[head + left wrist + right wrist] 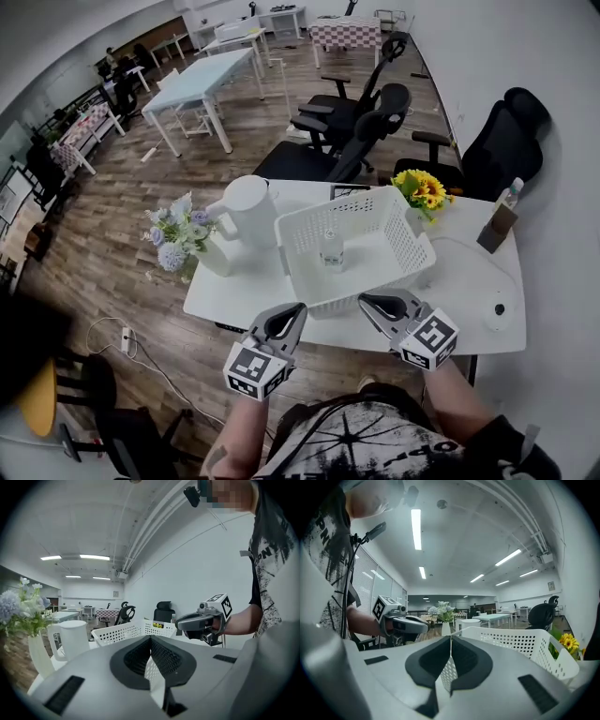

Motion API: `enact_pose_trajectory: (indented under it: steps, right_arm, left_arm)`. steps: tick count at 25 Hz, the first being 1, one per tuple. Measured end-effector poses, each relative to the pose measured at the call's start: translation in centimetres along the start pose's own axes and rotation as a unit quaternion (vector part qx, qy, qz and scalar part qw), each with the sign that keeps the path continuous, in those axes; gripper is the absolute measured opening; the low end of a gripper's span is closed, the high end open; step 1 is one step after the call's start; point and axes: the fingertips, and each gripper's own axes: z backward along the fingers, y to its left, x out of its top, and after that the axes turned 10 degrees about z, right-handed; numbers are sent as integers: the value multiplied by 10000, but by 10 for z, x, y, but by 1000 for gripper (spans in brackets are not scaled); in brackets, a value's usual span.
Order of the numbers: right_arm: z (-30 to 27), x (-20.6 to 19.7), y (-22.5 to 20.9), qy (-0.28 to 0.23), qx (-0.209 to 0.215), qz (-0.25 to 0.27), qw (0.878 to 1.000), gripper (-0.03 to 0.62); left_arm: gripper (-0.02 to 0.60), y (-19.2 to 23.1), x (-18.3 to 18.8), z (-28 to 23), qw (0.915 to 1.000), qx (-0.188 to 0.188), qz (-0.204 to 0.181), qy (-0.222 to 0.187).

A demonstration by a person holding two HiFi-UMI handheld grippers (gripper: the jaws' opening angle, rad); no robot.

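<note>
My left gripper (298, 309) and right gripper (364, 300) hover side by side over the front edge of a white table (469, 281). Both are shut on nothing, with the jaw tips meeting. They point at the near wall of a white perforated basket (309, 234), a short way from it. A small clear jar (332, 248) stands inside the basket. In the left gripper view, my left gripper (151, 637) faces the basket (122, 631), with the right gripper (178, 622) to its right. In the right gripper view, my right gripper (451, 637) has the basket (520, 641) on its right and the left gripper (425, 625) on its left.
A white kettle (249, 211) and a vase of pale blue flowers (178, 234) stand left of the basket. Sunflowers (422, 187), a bottle (509, 195) and a brown box (497, 228) are at the right. Black office chairs (356, 122) crowd the table's far side.
</note>
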Motion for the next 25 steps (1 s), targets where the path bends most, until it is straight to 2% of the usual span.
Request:
enact_pose_trajectory:
  steps: [7, 11, 18, 25]
  right_arm:
    - [0, 4, -26, -114, 445, 66, 9989, 23]
    - [-4, 10, -38, -109, 532, 123, 9984, 23]
    - [-22, 19, -51, 34, 429, 149, 9990, 23]
    - [-43, 25, -67, 536, 205, 342, 9978, 25]
  left_arm:
    - [10, 1, 2, -17, 9989, 476, -9, 50]
    - [10, 6, 2, -20, 9983, 584, -5, 80]
    - [10, 28, 10, -23, 9988, 473, -22, 77]
    - [9, 65, 11, -33, 9998, 151, 19, 93]
